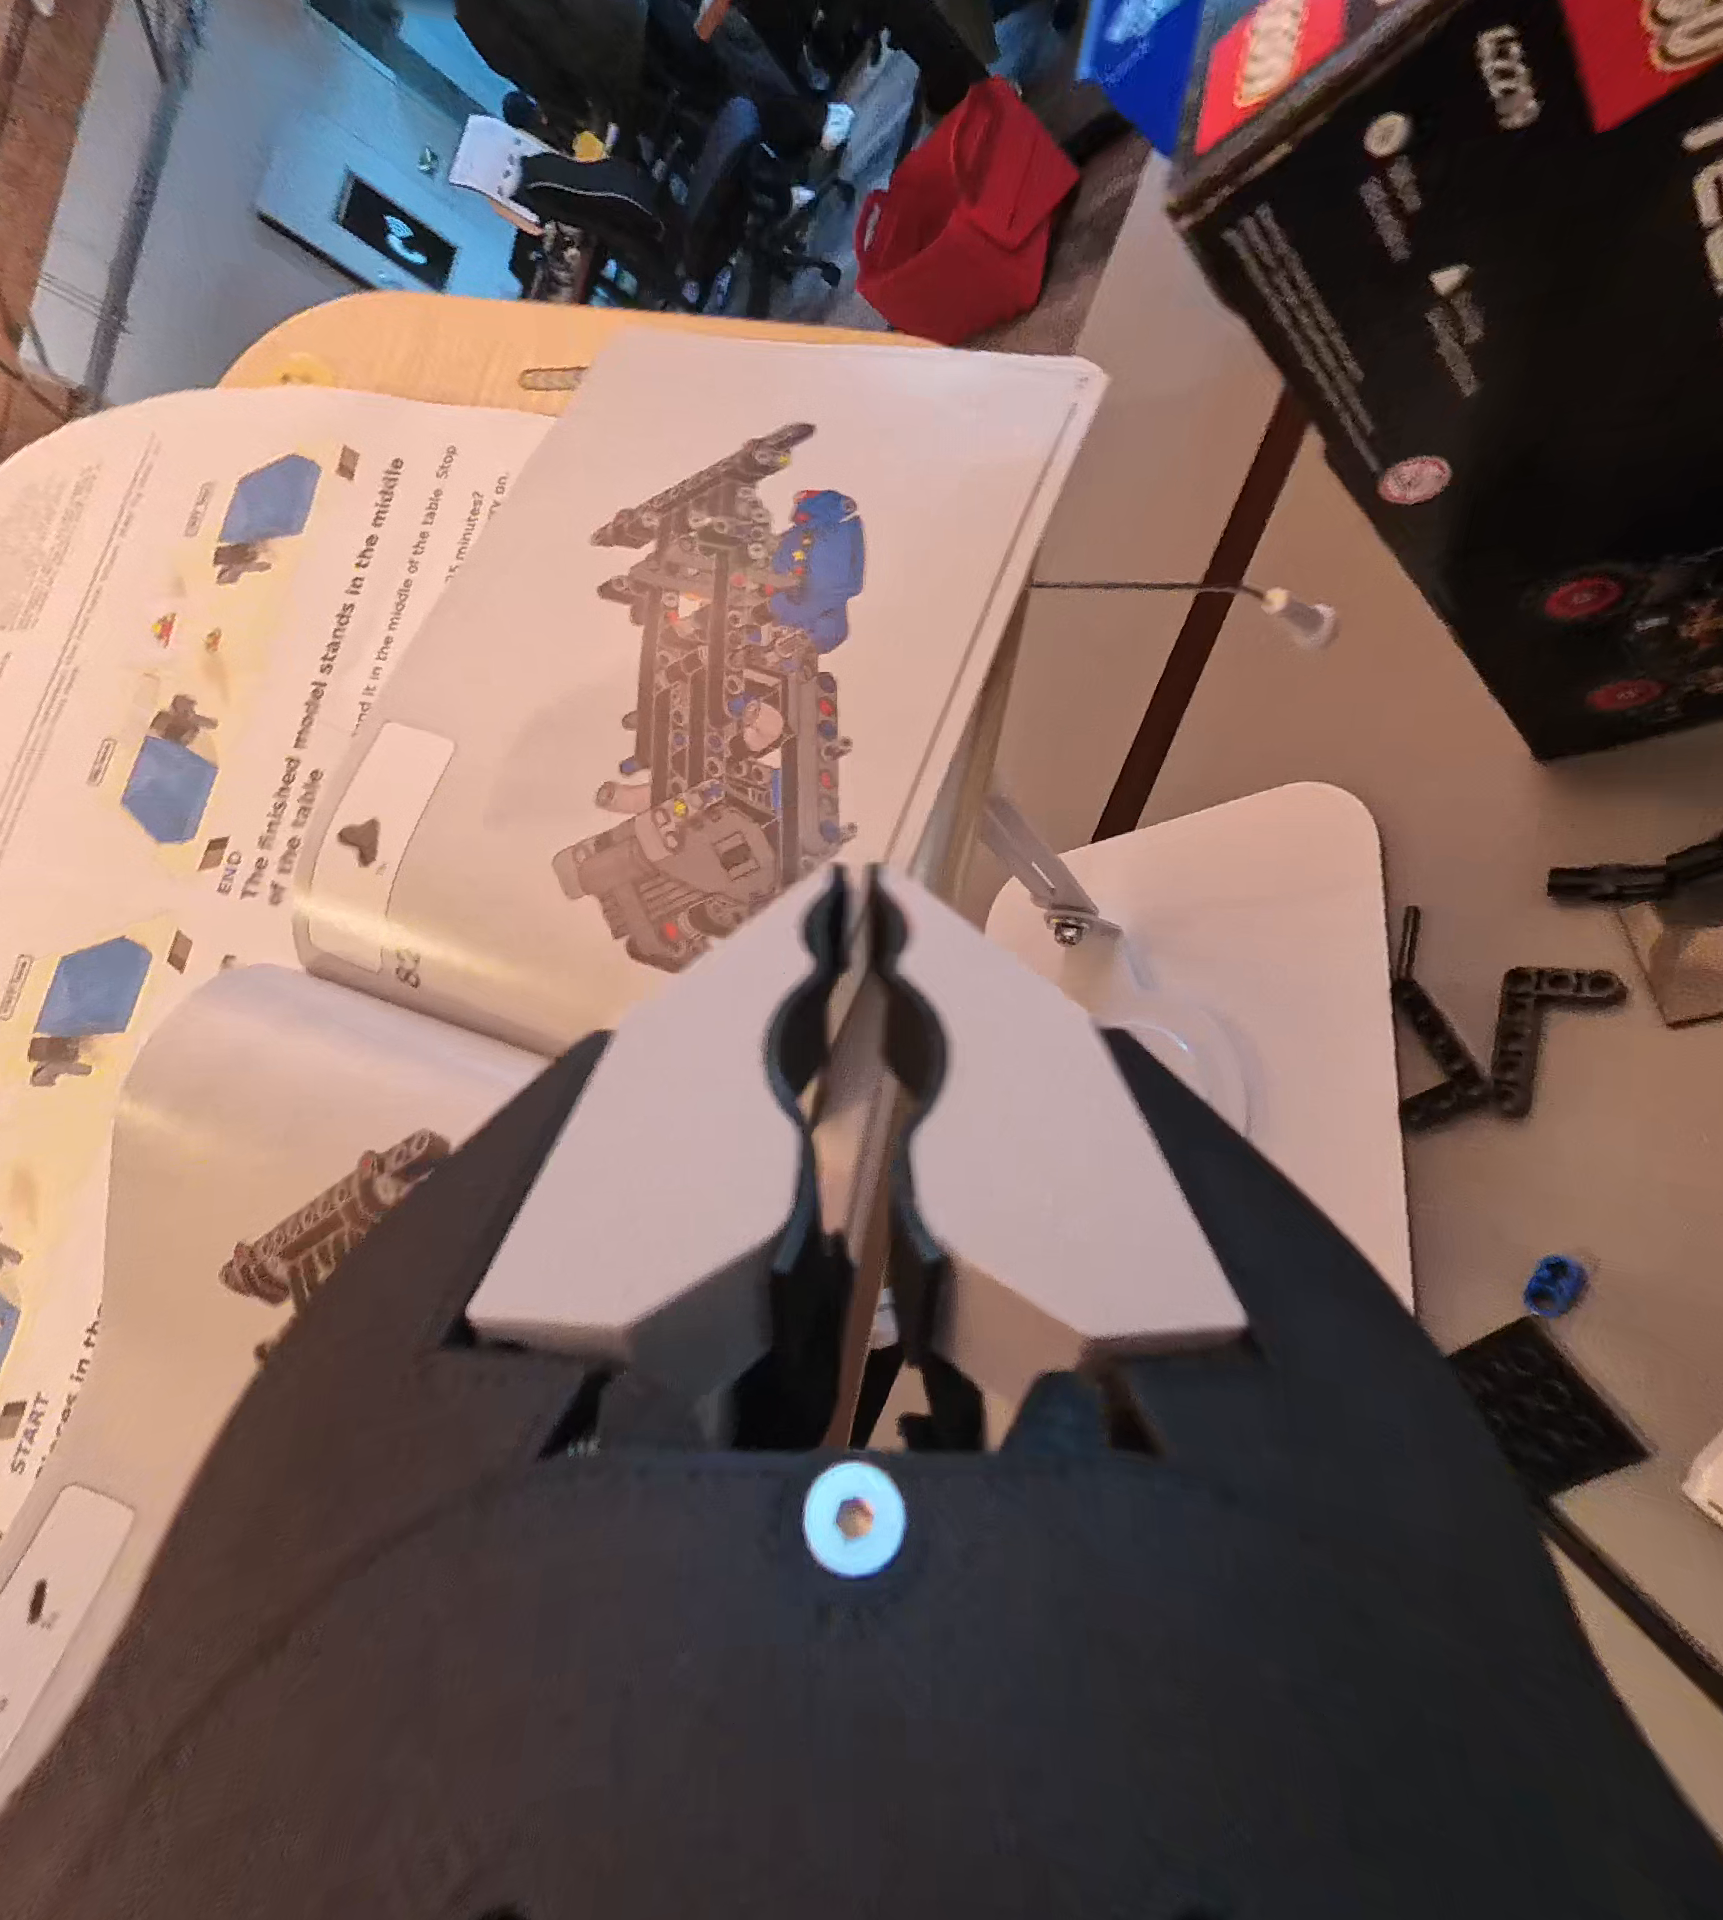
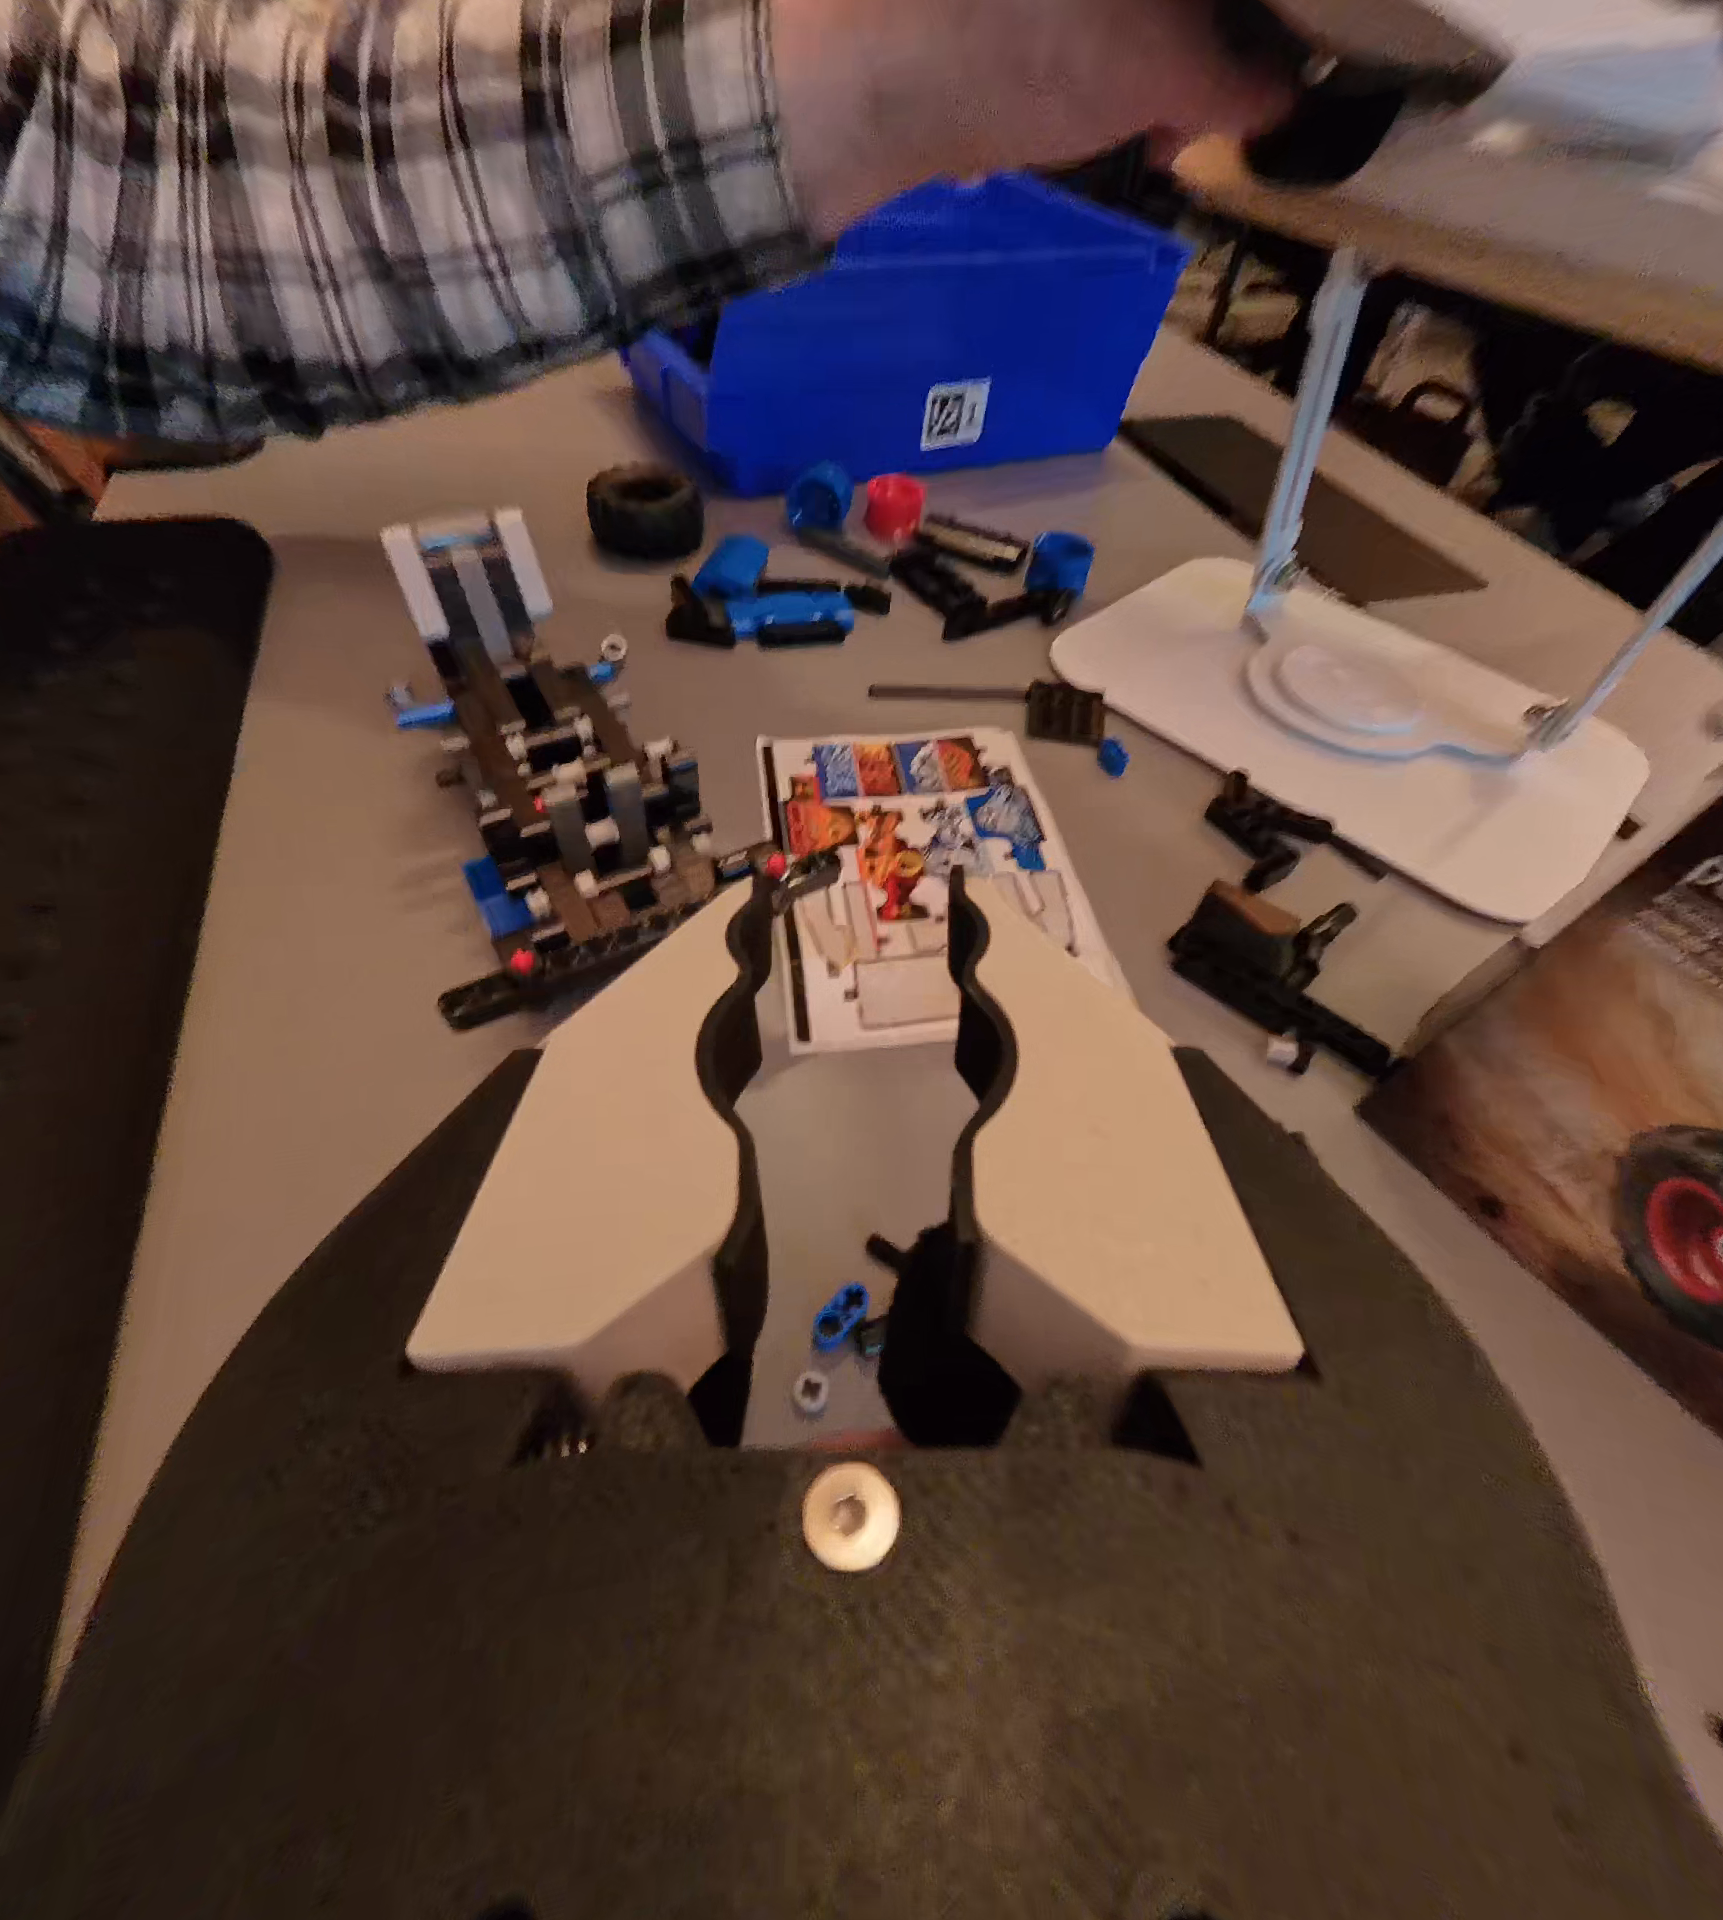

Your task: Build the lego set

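Left tool (image 1: 855,883) pinches the instruction booklet's (image 1: 784,623) page edge.

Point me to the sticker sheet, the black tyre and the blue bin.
sticker sheet (image 2: 924,873): right wrist view, on its printed middle.
black tyre (image 2: 645,511): right wrist view, on its tread.
blue bin (image 2: 940,343): right wrist view, on its side wall.

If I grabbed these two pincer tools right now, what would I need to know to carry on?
Left gripper: shut, holding nothing, pointing at the open instruction booklet on its stand.
Right gripper: open, empty, above the sticker sheet.
The half-built chassis lies on the grey table, left of the sheet.
Loose parts sit near the blue bin: a tyre, blue and red hubs, black beams.
Done: the chassis frame.
Left: wheels, remaining parts and stickers.
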The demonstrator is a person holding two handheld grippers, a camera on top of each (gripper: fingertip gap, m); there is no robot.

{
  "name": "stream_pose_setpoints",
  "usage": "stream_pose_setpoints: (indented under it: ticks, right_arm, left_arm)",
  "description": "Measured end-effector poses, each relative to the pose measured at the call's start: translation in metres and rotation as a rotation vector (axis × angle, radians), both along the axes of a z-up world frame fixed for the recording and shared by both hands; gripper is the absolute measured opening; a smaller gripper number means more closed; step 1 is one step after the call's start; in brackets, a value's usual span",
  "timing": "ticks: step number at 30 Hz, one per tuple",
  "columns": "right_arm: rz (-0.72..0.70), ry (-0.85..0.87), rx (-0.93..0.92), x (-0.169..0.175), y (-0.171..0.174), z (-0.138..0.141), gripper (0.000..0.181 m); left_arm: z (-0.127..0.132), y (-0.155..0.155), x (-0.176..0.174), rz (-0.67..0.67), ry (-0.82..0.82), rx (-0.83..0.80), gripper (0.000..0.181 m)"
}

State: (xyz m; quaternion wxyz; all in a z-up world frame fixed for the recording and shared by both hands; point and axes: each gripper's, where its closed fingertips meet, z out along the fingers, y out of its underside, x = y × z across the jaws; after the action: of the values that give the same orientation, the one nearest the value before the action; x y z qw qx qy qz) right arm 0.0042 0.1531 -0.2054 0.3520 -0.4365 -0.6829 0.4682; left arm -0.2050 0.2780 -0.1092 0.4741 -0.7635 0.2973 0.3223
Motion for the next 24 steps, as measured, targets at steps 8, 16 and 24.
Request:
stream_pose_setpoints:
  ticks: [8, 16, 24]
  right_arm:
    - [-0.218, 0.052, 0.212, -0.036, 0.043, 0.065, 0.052]
    - [-0.356, -0.062, 0.419, -0.141, 0.144, 0.162, 0.075]
    - [-0.402, -0.250, 0.372, -0.212, 0.230, 0.130, 0.088]
  left_arm:
    - [0.010, -0.013, -0.015, 0.005, -0.066, 0.056, 0.000]
    - [0.014, -0.035, -0.036, 0.048, -0.144, 0.082, 0.001]
    - [0.010, -0.036, -0.033, 0.024, -0.205, 0.089, 0.004]
